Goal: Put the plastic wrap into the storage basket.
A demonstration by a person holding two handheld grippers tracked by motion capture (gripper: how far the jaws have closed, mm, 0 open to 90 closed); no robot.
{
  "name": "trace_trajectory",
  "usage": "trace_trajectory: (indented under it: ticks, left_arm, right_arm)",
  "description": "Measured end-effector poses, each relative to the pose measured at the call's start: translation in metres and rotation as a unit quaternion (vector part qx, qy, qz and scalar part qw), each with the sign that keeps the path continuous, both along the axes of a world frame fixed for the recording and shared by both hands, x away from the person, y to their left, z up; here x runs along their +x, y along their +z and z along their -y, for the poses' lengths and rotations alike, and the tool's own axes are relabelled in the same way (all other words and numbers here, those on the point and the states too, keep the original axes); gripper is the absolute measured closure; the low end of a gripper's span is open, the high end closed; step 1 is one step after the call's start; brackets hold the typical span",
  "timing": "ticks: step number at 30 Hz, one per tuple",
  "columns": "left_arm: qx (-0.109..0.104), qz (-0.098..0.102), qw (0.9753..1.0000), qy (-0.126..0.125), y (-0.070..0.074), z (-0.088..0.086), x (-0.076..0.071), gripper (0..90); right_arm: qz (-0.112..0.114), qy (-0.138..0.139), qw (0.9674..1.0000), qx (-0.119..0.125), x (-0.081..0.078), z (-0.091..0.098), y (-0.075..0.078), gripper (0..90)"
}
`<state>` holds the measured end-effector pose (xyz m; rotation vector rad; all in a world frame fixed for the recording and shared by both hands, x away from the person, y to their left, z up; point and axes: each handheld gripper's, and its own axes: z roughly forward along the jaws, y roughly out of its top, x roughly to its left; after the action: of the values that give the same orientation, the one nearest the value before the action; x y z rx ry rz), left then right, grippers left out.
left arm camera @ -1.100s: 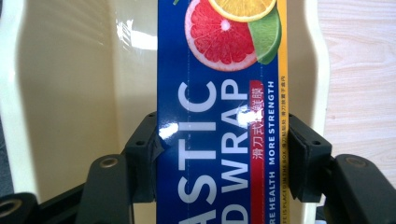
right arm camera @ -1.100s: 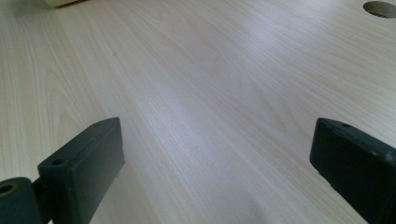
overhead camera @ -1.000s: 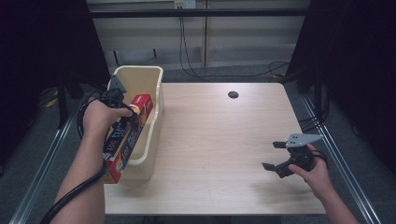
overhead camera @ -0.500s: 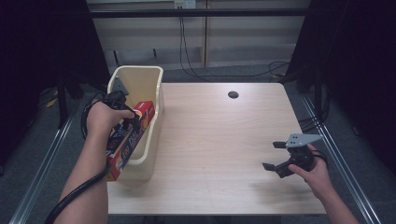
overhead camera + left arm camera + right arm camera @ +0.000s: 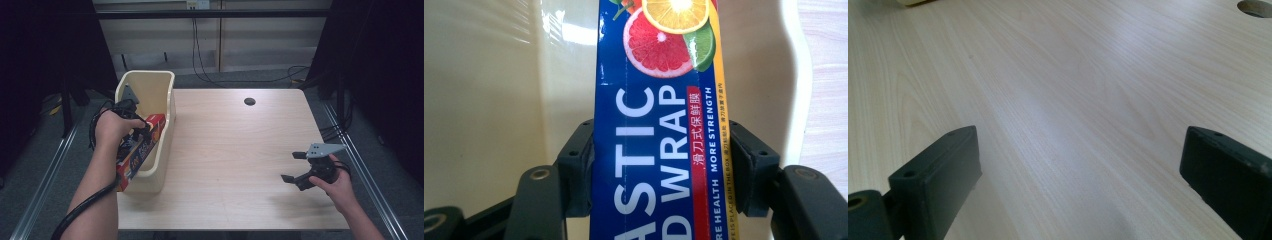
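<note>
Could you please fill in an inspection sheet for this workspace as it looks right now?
Surface: light wooden table, with a round hole near its far edge.
Job's things: plastic wrap box, blue with citrus fruit printed on it, lying tilted in the cream bin at the table's left edge, one end above the near rim.
Clutter: nothing seen.
Grippers: left hand-held gripper shut on the box's sides; right hand-held gripper open, holding nothing, over the table's right side.
Cables: a black cable trails along the left forearm; more cables lie on the floor beyond the table.
Surroundings: dark curtains either side, pale wall panels behind.
</note>
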<state>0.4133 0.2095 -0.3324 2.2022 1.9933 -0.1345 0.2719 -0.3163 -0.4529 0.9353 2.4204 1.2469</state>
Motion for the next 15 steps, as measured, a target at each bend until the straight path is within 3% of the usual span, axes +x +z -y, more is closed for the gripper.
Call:
trace_trajectory:
  ticks: [15]
  left_arm:
    - [0.001, -0.004, 1.0, 0.002, -0.0071, 0.0013, 0.0016, 40.0]
  right_arm:
    - [-0.001, 0.001, 1.0, -0.001, -0.0002, -0.0002, -0.0001, 2.7]
